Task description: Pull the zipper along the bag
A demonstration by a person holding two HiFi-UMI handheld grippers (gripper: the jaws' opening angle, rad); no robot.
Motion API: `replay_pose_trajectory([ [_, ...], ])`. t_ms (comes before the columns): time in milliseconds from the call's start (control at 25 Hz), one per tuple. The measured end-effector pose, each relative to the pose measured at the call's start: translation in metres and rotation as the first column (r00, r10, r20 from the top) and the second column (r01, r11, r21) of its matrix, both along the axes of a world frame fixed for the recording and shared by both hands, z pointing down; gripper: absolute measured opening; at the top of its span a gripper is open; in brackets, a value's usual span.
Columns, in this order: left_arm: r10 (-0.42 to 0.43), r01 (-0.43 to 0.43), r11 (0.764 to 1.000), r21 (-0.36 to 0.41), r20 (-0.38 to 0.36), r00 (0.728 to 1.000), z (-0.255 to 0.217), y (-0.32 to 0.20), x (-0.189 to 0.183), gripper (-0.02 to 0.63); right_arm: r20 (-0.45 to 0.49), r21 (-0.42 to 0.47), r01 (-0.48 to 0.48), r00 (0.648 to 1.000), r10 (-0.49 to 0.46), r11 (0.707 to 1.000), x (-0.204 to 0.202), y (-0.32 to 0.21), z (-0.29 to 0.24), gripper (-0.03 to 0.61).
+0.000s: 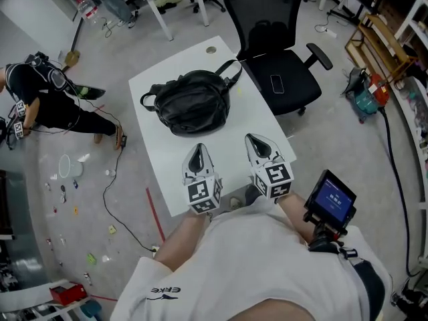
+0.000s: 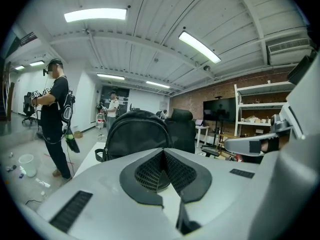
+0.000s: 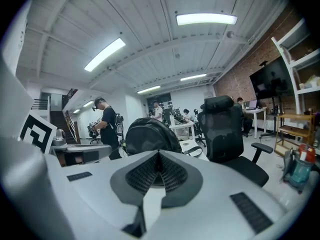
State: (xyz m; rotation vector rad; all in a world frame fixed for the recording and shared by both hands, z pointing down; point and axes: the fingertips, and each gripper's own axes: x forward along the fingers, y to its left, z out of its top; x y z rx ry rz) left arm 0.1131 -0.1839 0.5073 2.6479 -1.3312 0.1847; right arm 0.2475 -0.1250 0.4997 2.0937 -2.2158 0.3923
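Observation:
A black backpack (image 1: 190, 102) lies on the white table (image 1: 221, 152), toward its far half, with its straps trailing off to both sides. My left gripper (image 1: 198, 151) and right gripper (image 1: 257, 141) hover side by side over the near half of the table, short of the bag and not touching it. Both are shut with nothing between the jaws. In the left gripper view the backpack (image 2: 137, 131) rises behind the closed left gripper (image 2: 163, 155). From the right gripper (image 3: 158, 156) the backpack (image 3: 150, 135) also stands straight ahead. No zipper pull can be made out.
A black office chair (image 1: 277, 72) with a phone (image 1: 277, 83) on its seat stands at the table's far right corner. Left of the table a person (image 1: 47, 99) stands among cables and litter on the floor. A small screen device (image 1: 332, 198) sits at my right hip.

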Motion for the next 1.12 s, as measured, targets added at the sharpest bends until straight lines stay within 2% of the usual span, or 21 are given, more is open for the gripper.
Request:
replay_pose_trajectory([
  [320,-0.071,0.071,0.997,-0.004,0.009,0.997,-0.007,-0.045,0.012,0.003,-0.003,-0.018,0.037,0.999,-0.037,0.999,0.033,-0.059,0.001,0.004],
  [560,-0.122,0.122,0.992,-0.020,0.033,0.992,0.012,-0.082,0.030,0.003,-0.009,-0.041,0.074,0.997,-0.074,0.996,0.066,-0.119,0.025,0.004],
  [840,-0.165,0.167,0.985,-0.038,0.059,0.985,-0.004,-0.080,0.007,0.003,-0.049,-0.060,0.107,0.993,-0.110,0.992,0.063,-0.147,0.013,0.005],
  [1120,-0.215,0.222,0.973,-0.061,0.100,0.971,0.018,-0.113,0.014,0.003,-0.086,-0.091,0.150,0.984,-0.158,0.984,0.086,-0.207,0.045,0.005],
])
